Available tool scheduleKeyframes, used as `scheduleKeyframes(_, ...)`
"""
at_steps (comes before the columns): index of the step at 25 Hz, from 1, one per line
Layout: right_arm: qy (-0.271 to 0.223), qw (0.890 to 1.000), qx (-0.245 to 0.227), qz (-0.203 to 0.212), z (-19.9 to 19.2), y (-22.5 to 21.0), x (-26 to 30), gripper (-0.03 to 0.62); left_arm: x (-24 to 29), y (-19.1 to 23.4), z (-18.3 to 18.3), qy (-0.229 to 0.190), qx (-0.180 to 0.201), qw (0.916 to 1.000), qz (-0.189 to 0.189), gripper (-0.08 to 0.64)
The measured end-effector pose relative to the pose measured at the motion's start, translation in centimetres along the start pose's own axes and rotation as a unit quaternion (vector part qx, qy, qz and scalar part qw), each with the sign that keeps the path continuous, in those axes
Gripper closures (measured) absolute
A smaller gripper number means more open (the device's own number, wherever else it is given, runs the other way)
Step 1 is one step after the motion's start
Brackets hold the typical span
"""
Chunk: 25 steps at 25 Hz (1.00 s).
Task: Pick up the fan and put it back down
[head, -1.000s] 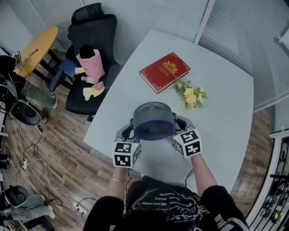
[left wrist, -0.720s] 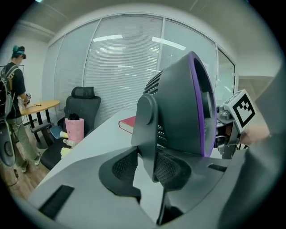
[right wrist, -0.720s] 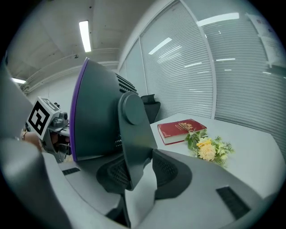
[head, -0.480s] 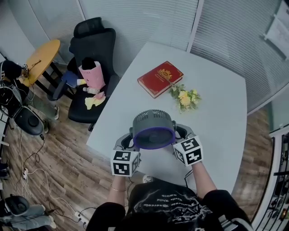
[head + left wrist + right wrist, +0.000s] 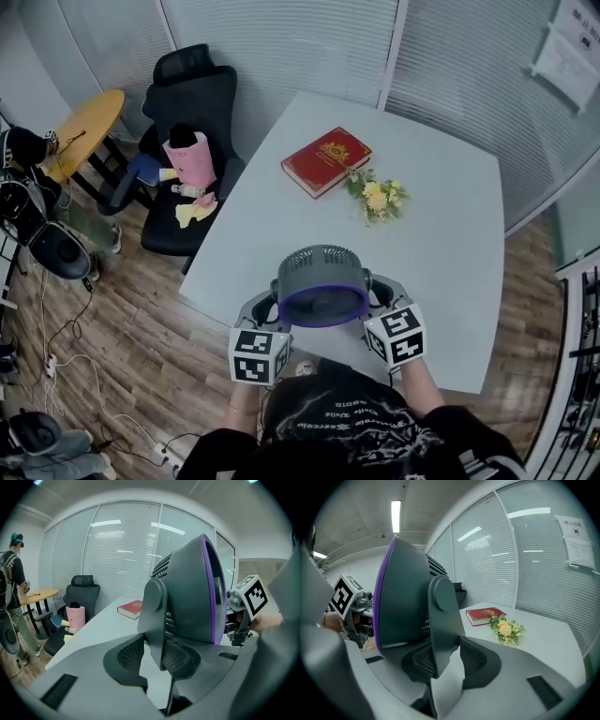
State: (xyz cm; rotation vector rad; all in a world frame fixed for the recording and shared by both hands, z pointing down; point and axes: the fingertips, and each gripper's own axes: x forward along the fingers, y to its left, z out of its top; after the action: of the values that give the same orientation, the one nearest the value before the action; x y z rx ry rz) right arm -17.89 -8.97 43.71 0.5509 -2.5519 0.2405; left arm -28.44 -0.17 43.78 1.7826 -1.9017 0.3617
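Both grippers have come back toward you and slightly upward since the earlier frame, and the fan (image 5: 322, 286) has come with them; the grip itself looks unchanged.

The left gripper (image 5: 152, 656) has its jaws narrowed onto the flat grey stand arm (image 5: 154, 616) on its side of the fan. The textured pads press either face of that arm. The right gripper (image 5: 445, 660) does the same on the opposite arm, just under the round pivot cap (image 5: 439, 594). So you are carrying the fan by its yoke, one side in each set of jaws. It hangs clear of the desk (image 5: 450, 253), over the near end and close in front of your chest, with the open face turned toward you and the grille (image 5: 322, 258) away.

The fan reads as hard moulded plastic: stiff, smooth, and probably of moderate weight with the motor in the head. The arms are the right place to hold, since they are flat, solid and well matched to the pads. The slatted grille would likely flex or crack under pressure.

Two things deserve care. Smooth plastic may slide if either grip eases, and the head may tip on its pivots if your hands drift out of level.

Farther out, the red book (image 5: 325, 161) and the flowers (image 5: 377, 198) lie well apart from the fan.
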Motion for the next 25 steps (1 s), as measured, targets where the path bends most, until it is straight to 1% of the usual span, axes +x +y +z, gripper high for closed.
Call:
scheduleKeyframes(4,0.004,1.0,0.002,-0.005,-1.3,0.9,-2.0,0.477,-1.3,-1.4,-1.4,0.003,-0.003,0.9999,-0.01,0.459)
scheduleKeyframes(9,0.003,1.0,0.013,-0.016,-2.6,1.9,-3.4,0.476,-2.5,-2.2,-2.2,0.005,0.006,0.9998,-0.018,0.459)
scheduleKeyframes(18,-0.006,1.0,0.016,-0.024,-3.1,3.3,-4.0,0.476,-3.8,-2.0,-2.7,0.001,0.015,0.9997,-0.016,0.46)
scheduleKeyframes(25,-0.007,0.999,0.02,-0.039,-3.9,3.8,-4.7,0.477,-4.1,-2.3,-3.3,-0.002,0.02,0.9994,-0.028,0.46)
